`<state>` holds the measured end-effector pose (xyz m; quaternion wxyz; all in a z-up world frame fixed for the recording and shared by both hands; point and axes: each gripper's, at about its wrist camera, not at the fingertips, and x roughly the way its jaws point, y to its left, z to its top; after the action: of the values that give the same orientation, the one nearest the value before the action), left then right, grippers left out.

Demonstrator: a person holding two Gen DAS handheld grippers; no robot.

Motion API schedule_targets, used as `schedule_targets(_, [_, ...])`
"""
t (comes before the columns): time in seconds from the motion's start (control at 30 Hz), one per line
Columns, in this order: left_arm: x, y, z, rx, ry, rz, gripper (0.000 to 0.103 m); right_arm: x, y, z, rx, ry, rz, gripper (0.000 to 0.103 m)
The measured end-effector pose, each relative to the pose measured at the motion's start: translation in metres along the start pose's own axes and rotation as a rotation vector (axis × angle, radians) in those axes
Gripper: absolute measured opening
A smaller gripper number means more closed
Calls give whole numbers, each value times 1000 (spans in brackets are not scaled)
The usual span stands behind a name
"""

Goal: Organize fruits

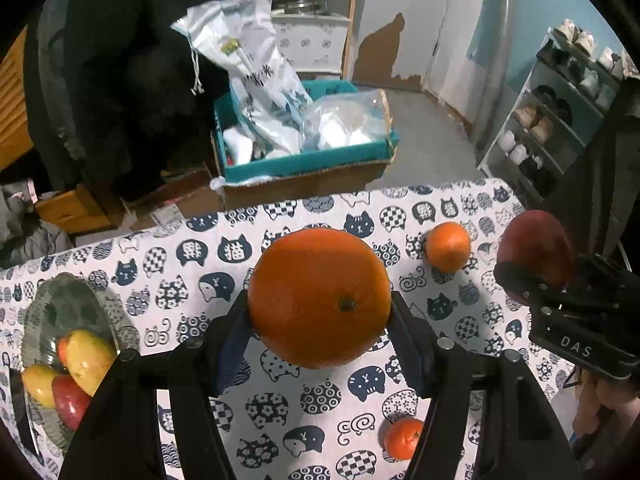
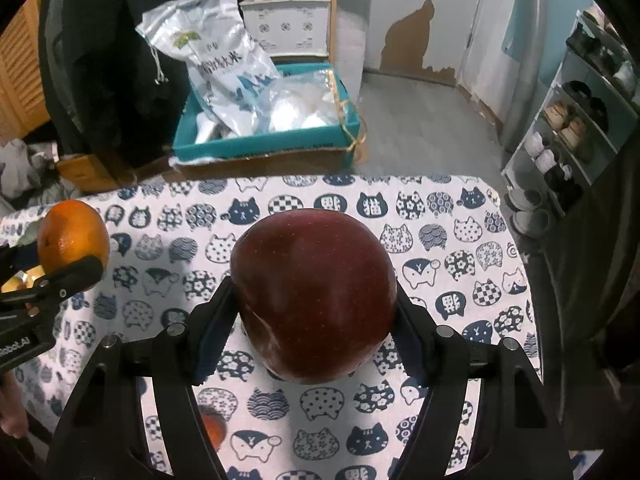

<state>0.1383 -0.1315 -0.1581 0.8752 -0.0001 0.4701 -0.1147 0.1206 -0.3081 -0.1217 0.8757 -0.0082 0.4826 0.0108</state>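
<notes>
My left gripper (image 1: pixel 320 308) is shut on a large orange (image 1: pixel 319 298) and holds it above the cat-print tablecloth (image 1: pixel 280 400). My right gripper (image 2: pixel 316 308) is shut on a dark red apple (image 2: pixel 314 296), also held off the table. In the left wrist view the right gripper (image 1: pixel 536 276) shows at the right edge with the apple (image 1: pixel 536 248). The right wrist view catches the orange (image 2: pixel 73 236) at the left edge. A glass plate (image 1: pixel 52 312) at the left holds yellow-red fruits (image 1: pixel 90 358). Two small tangerines (image 1: pixel 447 247) (image 1: pixel 403 438) lie on the cloth.
Beyond the table's far edge stands a teal cardboard box (image 1: pixel 304 160) full of plastic bags. A shoe rack (image 1: pixel 560 120) lines the right wall. Dark clothing (image 1: pixel 120 80) hangs at the left. A part of a tangerine (image 2: pixel 214 426) peeks from behind my right gripper's left finger.
</notes>
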Motion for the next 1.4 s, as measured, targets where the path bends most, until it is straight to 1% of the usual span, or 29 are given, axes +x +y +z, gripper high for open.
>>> schedule_targets(0.13, [-22,3,0,6,-34,-7,67,-15,4,4,-6,-25,10,72])
schedule_targets(0.43, [-66,13,-3,22,-111,3,67,-53,19,12,-32,-91,35,72])
schedule_targets(0.57, [-83,21,-5,22,-135,18,67,-69,29,16,-57,-120,43,72])
schedule_targets(0.8, [-111,40,-10,10,-179,47,67,-95,54,21,-109,-164,83,72])
schedule_targets(1.07, [-129,67,-17,-23,-204,87,67,-114,84,25,-162,-198,126,72])
schedule_targets(1.4, [-144,102,-26,-84,-217,119,67,-116,122,31,-219,-209,166,72])
